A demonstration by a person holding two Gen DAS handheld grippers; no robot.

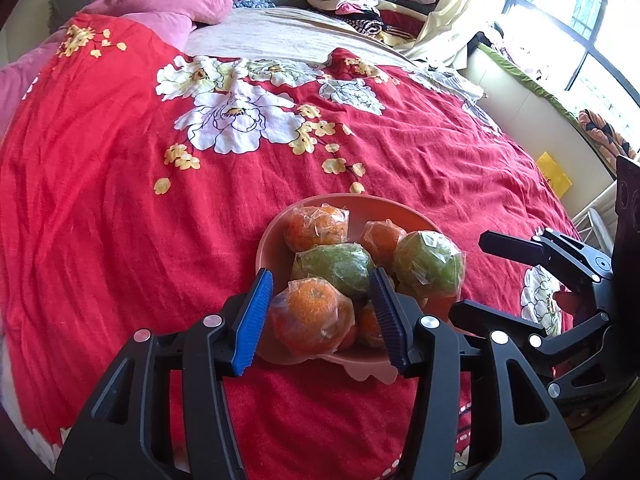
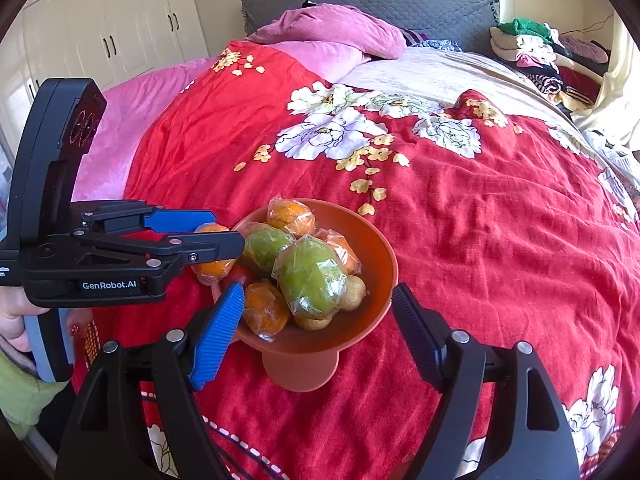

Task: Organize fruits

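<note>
Your work surface is a bed (image 2: 500,216) under a red floral cover (image 1: 120,208). A footed orange bowl (image 2: 372,248) stands directly on it; pink pillows (image 2: 340,36) lie at the head.

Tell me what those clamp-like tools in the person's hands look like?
Both are black plastic frames with silver rivets at the joints. Each gripper, left and right, has two fingers faced with ridged blue pads. The left one carries white "GenRobot.AI" lettering and a pale blue handle. The person's left hand shows bare skin beside a light green sleeve.
</note>
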